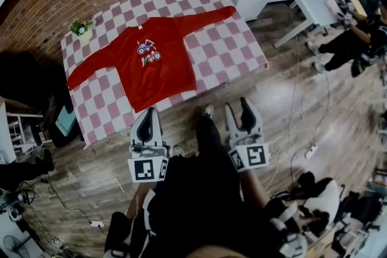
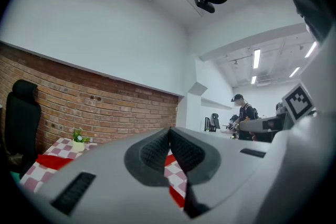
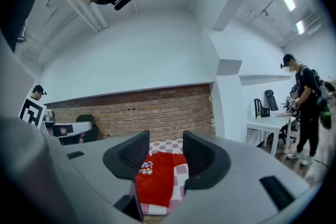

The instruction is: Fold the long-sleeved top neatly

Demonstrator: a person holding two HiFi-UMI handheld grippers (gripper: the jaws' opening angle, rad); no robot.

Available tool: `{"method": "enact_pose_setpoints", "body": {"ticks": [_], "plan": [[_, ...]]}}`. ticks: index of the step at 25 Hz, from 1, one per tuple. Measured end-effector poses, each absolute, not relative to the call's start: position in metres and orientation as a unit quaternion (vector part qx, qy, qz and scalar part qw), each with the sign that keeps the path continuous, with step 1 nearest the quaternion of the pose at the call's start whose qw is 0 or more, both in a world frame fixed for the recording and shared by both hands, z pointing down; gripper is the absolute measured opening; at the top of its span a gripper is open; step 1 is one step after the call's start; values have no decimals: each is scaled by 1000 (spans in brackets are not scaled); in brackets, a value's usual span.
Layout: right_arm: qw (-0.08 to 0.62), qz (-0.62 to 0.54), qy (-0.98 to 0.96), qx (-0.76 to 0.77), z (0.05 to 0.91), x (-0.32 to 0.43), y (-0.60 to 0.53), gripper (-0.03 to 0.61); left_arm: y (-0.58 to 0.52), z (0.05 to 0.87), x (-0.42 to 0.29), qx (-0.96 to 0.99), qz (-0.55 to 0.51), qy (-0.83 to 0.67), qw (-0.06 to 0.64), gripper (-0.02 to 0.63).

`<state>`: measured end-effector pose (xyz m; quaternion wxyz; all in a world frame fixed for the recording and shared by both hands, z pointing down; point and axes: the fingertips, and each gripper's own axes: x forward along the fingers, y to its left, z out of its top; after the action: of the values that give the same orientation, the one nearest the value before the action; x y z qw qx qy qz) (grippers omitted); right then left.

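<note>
- Left gripper [image 1: 147, 116]: jaws pressed together, empty. Right gripper [image 1: 239, 109]: jaws apart, empty. Both are well short of the checked table [image 1: 239, 48].
- Red top [image 1: 151, 60] lies flat on it, sleeves spread.
- Risks: left jaws not reopened would just shove the hem; a deep pinch could grab the table cover too; uneven grabs would skew the fold.

We see the red long-sleeved top [image 1: 151, 72] spread flat and unfolded, face up, on the pink-and-white checked table [image 1: 236, 48]. A small colourful print [image 1: 148, 51] sits on its chest. In the head view one sleeve stretches toward 2 o'clock, the other toward 8 o'clock. The hem lies at 6 o'clock, by the table's near edge.
</note>
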<state>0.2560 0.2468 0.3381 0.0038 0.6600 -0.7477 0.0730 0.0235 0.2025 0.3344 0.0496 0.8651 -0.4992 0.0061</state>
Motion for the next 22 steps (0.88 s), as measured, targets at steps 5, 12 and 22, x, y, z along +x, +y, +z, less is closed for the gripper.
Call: {"method": "enact_pose_setpoints", "body": {"ticks": [5,12,22], "plan": [[4,77,-756,650,335,297,181,178,146,327,66,860,11,-507,48,6],[24,90,-772,629,342,361,95,178,78,323,124,839,20,-542,47,6],[24,125,-784,608,369,423,-12,178,8,341,181,822,49,-566,47,6]]}}
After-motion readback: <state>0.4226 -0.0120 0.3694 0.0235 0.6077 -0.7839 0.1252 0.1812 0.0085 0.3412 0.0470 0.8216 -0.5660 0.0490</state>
